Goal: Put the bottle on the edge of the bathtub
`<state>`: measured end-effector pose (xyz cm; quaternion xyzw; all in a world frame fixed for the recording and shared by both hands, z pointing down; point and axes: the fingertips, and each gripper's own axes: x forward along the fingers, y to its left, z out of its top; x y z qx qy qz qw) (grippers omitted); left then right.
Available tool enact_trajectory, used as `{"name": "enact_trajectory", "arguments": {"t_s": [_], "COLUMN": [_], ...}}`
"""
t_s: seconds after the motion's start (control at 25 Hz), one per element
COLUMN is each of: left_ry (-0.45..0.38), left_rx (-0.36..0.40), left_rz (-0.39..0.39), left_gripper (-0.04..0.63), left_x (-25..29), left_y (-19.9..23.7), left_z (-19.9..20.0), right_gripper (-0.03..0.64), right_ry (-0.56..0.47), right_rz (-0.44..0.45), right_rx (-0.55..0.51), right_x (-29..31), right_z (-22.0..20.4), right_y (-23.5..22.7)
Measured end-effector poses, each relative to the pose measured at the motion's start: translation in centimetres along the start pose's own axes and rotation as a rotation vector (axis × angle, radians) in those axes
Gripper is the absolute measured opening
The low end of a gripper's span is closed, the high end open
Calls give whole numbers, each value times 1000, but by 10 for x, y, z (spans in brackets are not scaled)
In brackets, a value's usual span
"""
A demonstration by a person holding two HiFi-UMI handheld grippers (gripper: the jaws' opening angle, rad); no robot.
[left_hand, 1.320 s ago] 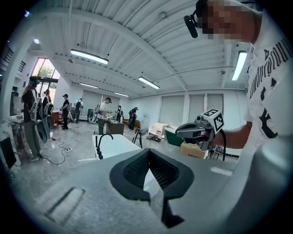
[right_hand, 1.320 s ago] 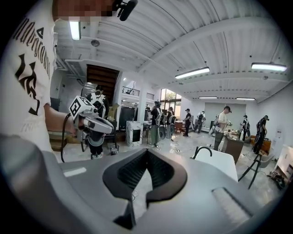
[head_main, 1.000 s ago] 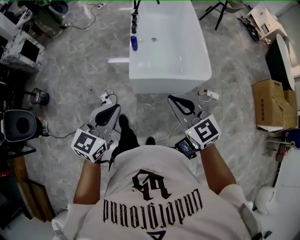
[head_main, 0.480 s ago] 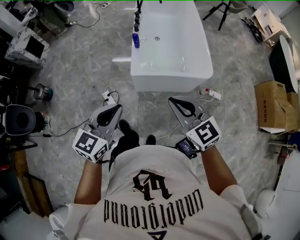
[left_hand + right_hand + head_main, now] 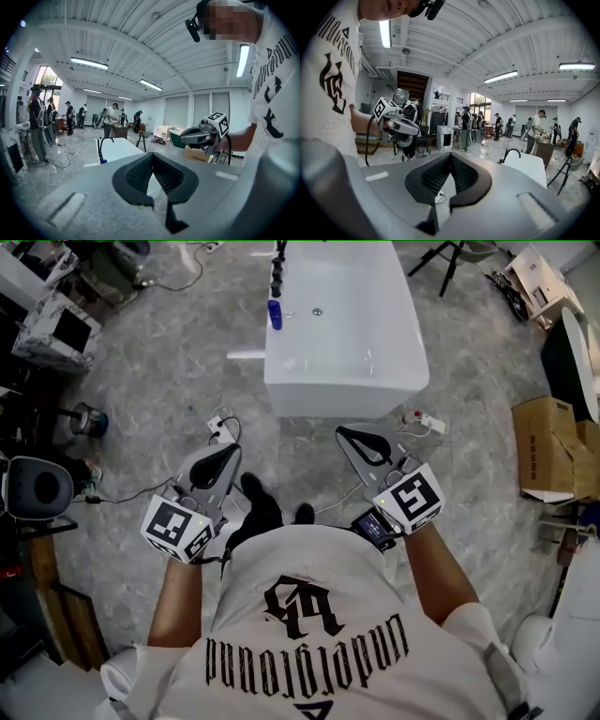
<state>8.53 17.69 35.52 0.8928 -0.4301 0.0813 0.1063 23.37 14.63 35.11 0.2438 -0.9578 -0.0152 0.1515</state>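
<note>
Bathtub (image 5: 347, 362) rim, bottle (image 5: 275, 314) well beyond jaws

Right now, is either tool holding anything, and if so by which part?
Nothing is held. Both the left tool and the right tool are shut and empty; the blue bottle stands on the bathtub rim, apart from both.

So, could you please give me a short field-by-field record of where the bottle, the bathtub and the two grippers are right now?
bathtub: white, on the floor ahead of the person
bottle: blue, on the tub's rim, beside the black faucet
left gripper: jaws together, nothing between them, short of the tub
right gripper: jaws together, empty, also short of the tub
task state: bottle sits on the edge; neither gripper touches it
</note>
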Motion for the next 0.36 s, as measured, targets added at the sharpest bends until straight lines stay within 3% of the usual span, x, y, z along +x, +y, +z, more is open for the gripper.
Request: {"name": "enact_trajectory", "arguments": {"t_s": [0.36], "left_ry": [-25], "left_rx": [13], "left_rz": [-9], "left_gripper": [6], "left_x": [6], "left_y": [-9], "left_z": [2], "right_gripper": [2], "right_ry": [5], "right_rz": [20], "right_rx": [-31], "right_x": [-15], "right_z": [-8], "right_y": [4]}}
